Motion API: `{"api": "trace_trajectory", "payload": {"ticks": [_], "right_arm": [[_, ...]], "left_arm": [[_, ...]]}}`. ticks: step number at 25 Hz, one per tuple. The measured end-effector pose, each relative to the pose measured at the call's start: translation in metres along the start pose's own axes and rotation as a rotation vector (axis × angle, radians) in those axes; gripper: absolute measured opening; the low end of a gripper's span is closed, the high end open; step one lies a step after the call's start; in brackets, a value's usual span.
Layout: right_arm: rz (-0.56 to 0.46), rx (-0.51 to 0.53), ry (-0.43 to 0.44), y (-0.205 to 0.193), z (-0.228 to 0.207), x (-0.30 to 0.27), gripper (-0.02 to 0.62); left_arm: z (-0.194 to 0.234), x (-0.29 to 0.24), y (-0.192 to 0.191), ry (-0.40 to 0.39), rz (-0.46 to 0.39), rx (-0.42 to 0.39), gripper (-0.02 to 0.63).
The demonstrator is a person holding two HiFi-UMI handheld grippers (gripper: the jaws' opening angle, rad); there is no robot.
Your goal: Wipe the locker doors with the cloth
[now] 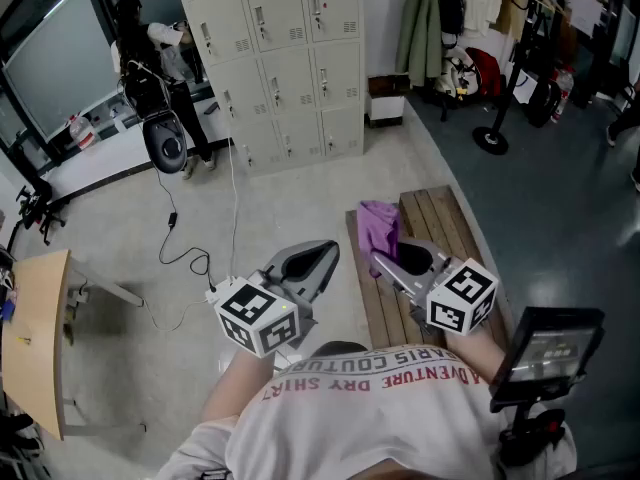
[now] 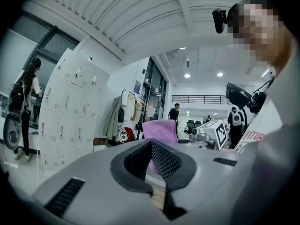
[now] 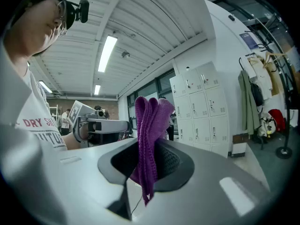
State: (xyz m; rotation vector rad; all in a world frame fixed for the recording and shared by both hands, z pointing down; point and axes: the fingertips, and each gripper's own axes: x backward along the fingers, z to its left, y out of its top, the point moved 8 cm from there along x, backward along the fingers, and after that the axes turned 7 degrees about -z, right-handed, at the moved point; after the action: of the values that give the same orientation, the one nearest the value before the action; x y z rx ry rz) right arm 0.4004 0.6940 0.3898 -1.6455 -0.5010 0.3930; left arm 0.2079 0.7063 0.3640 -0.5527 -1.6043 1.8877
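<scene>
1. The right hand-held gripper [image 1: 383,259] pinches the purple cloth [image 1: 377,226] by a bunched fold. Most of it stands up past the jaws, and a short tail hangs below.
2. The left hand-held gripper [image 1: 322,255] is pressed together w/ nothing in it. The cloth seen beyond it is the right one's.
3. The lockers [image 1: 285,68] stand well apart, across the floor, so no door is wiped yet. I judge the step in hand is carrying the cloth over.
4. To do it well, walk round the cable [image 1: 185,253] on the floor & mind the person [image 1: 150,68] at the lockers' left end.
5. The pinch is narrow. Better to re-grip w/ the left's help so a flat pad of cloth faces the door, else bare jaw tips may scrape the paint.
6. Wipe from the top row down, one door at a time, easing round handles & vents. Can't tell from here how dirty they are.
</scene>
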Motion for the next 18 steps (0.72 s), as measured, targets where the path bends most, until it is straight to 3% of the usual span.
{"api": "trace_trajectory", "payload": {"ticks": [14, 18], "right_arm": [[-0.051, -0.018, 0.005, 0.017, 0.007, 0.004, 0.074], [-0.035, -0.01, 0.032, 0.023, 0.011, 0.003, 0.074]], "left_arm": [[-0.014, -0.002, 0.016, -0.058, 0.02, -0.051, 0.0], [-0.016, 0.002, 0.024, -0.043, 0.046, -0.062, 0.0]]}}
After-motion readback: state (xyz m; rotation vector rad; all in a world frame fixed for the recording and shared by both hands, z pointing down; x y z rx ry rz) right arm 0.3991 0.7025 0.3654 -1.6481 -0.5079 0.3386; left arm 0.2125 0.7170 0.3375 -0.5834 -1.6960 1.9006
